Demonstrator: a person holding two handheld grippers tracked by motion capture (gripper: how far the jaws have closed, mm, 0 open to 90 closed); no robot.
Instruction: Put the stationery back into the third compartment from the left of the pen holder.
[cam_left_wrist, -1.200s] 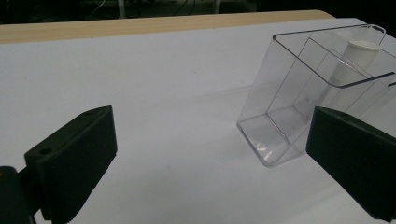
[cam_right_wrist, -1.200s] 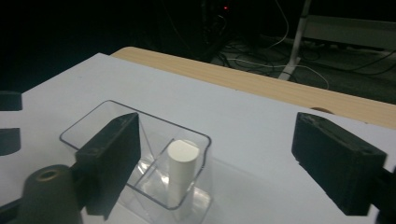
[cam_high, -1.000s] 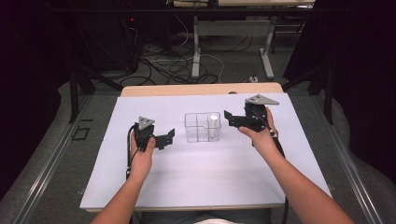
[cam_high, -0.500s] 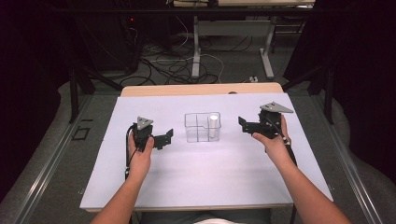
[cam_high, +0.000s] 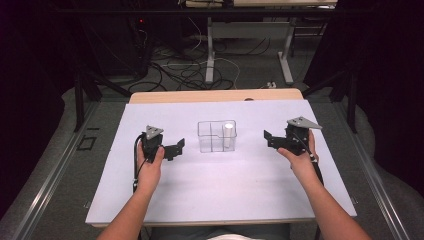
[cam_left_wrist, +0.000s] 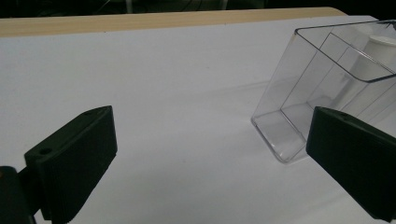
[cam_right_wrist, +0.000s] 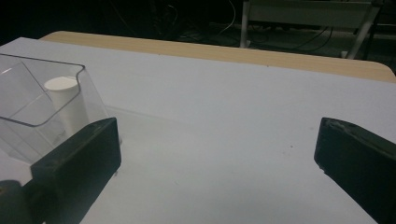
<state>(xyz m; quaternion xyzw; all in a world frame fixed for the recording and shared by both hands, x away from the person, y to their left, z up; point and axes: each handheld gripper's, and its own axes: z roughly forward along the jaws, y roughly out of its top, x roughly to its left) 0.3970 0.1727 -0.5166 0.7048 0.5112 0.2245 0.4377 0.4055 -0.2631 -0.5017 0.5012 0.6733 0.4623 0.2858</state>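
**Clear box w/ white cylinder sitting untouched, both grippers standing off**

Clear box (cam_high: 216, 136) is sitting mid-table on the white sheet (cam_high: 225, 195), divided into compartments; white cylinder (cam_high: 228, 133) is standing upright in the right-hand compartment, toward the far side as the high view shows it. Nothing is touching either one.

Left gripper (cam_high: 176, 147) is hovering left of the box, near but apart, jaws standing wide w/ nothing between them. In the left gripper view the box's near corner (cam_left_wrist: 280, 135) is lying just beside the right jaw, not inside the gap. Right gripper (cam_high: 269, 139) is hanging right of the box, well apart from it, jaws spread as wide as they go and empty; they've just been opening that last bit. In the right gripper view the cylinder (cam_right_wrist: 67, 105) is showing behind the left jaw, w/ bare sheet filling the gap.

Judging by the layout, work looks to be about the cylinder & its box, and neither is gripped yet.

Risks from here:
- Box looks light and isn't being braced, so a jaw clipping its wall on approach would prob. slide or tip it.
- Cylinder is tall & narrow; an off-centre pinch or a nudge on the rim could topple it inside the compartment.
- Clear walls are hard to read, so misjudging the edge is likely.
- Coming in level rather than from above would be hitting the wall before reaching the cylinder.
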